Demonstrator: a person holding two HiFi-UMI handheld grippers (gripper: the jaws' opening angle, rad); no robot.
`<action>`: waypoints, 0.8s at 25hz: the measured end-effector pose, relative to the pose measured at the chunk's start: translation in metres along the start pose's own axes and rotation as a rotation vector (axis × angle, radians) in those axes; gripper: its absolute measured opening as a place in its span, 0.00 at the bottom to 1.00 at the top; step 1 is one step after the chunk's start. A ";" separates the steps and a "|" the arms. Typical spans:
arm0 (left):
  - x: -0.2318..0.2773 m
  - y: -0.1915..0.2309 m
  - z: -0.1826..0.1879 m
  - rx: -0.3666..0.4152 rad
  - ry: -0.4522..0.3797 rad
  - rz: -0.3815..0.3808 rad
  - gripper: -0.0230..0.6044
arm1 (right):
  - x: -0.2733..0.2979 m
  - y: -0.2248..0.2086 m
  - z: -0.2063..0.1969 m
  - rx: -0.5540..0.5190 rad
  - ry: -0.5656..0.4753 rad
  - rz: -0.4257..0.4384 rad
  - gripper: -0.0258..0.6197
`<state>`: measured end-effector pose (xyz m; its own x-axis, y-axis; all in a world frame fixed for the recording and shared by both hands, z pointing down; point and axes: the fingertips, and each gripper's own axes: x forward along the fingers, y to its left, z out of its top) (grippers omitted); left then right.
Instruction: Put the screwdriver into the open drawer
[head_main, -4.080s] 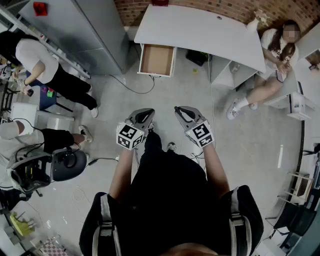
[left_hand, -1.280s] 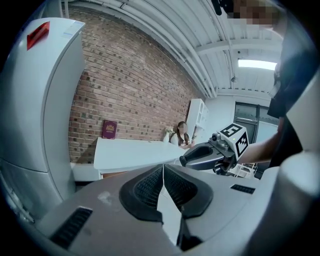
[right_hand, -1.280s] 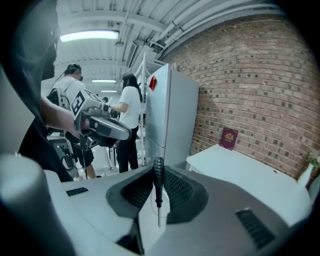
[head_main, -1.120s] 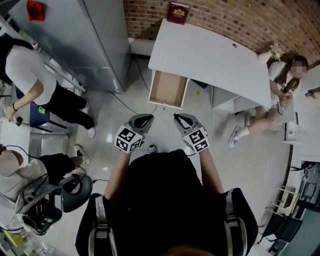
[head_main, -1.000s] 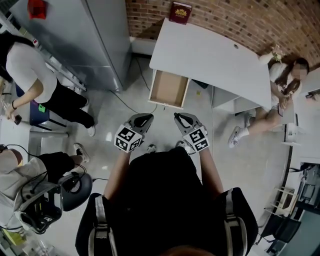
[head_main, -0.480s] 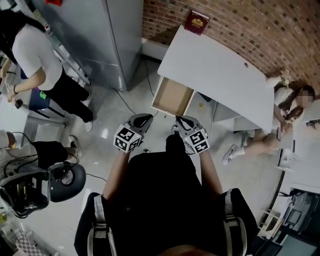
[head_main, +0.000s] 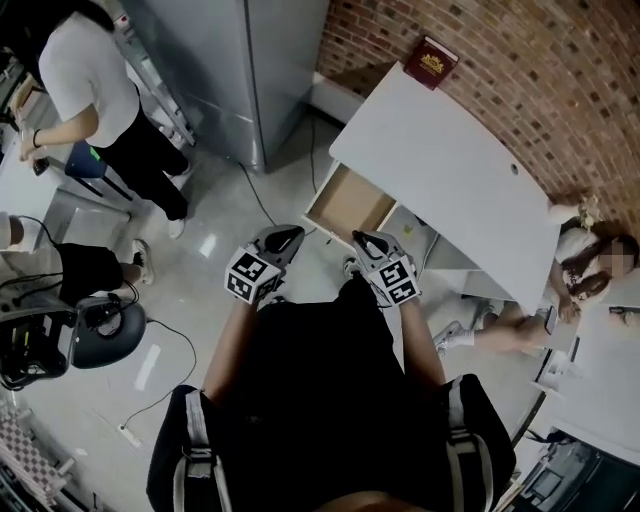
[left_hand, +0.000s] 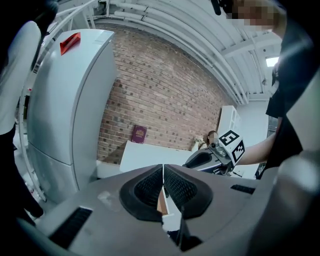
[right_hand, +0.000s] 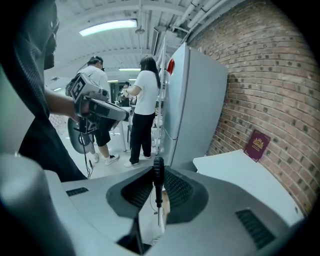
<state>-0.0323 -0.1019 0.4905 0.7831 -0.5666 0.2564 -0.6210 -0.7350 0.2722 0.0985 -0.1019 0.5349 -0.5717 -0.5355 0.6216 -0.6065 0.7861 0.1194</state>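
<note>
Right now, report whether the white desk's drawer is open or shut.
Open: the brown-bottomed drawer juts out from the white desk, its inside showing.

Both forearms reach forward, the left gripper (head_main: 292, 234) with jaws together, the right gripper (head_main: 360, 239) with jaws clamping the screwdriver (right_hand: 158, 181).

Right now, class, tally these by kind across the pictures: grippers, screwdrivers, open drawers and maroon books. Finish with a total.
Grippers: 2, the left gripper and the right gripper
Screwdrivers: 1, the screwdriver in the right gripper's jaws
Open drawers: 1, the open drawer
Maroon books: 1, the maroon book
Total: 5
</note>
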 end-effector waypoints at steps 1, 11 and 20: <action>0.002 0.001 -0.002 -0.008 0.001 0.013 0.07 | 0.002 -0.002 -0.002 -0.006 0.008 0.013 0.23; 0.025 0.010 -0.009 -0.078 0.028 0.117 0.07 | 0.028 -0.028 -0.030 -0.039 0.067 0.155 0.23; 0.045 0.012 -0.034 -0.163 0.085 0.167 0.07 | 0.060 -0.052 -0.063 -0.053 0.146 0.252 0.23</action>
<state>-0.0052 -0.1235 0.5366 0.6680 -0.6368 0.3851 -0.7440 -0.5603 0.3640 0.1301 -0.1552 0.6144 -0.6128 -0.2739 0.7413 -0.4233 0.9058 -0.0152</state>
